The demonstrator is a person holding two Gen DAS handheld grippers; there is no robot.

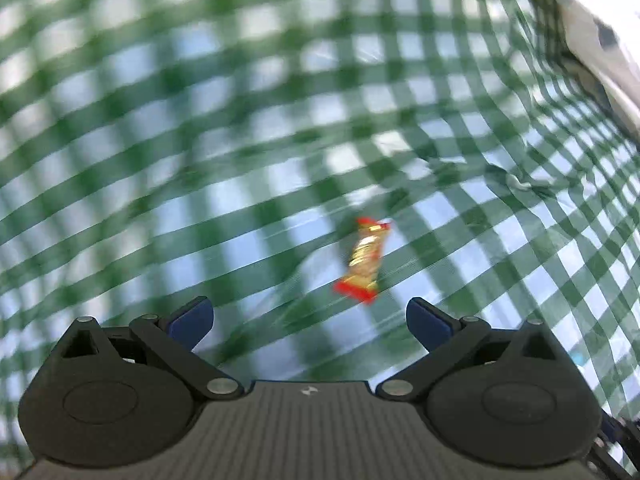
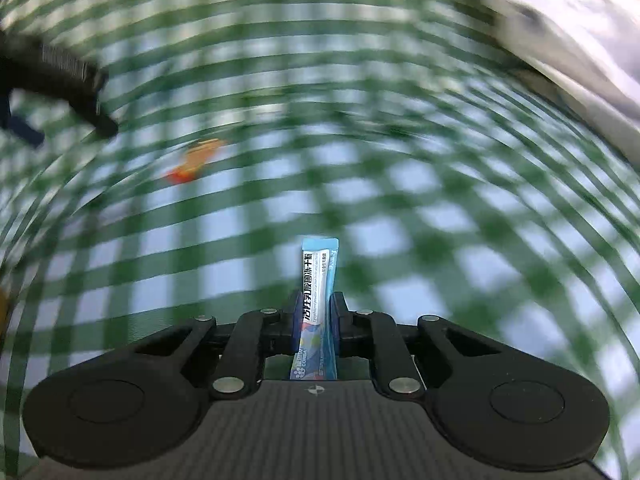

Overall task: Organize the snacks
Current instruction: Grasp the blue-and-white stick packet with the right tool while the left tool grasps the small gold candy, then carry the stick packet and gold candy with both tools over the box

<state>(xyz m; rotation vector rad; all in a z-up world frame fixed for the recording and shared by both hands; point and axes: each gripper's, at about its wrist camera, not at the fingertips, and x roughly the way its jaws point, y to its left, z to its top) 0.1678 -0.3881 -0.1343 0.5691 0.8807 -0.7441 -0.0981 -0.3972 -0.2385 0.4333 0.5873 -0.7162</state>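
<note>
A small red and gold wrapped snack point(image 1: 365, 261) lies on the green checked tablecloth point(image 1: 240, 120), just ahead of my left gripper point(image 1: 310, 320), which is open and empty with the snack slightly right of its centre line. My right gripper point(image 2: 316, 312) is shut on a blue and white stick sachet point(image 2: 318, 280) that stands upright between the jaws, above the cloth. The red and gold snack also shows blurred in the right wrist view point(image 2: 194, 160), ahead to the left, and the left gripper's black body point(image 2: 60, 76) is at the far left.
A white container or bag point(image 1: 600, 40) lies at the upper right on the cloth, also blurred in the right wrist view point(image 2: 560, 32). The cloth has wrinkles point(image 1: 520, 184) at the right. Both views are motion blurred.
</note>
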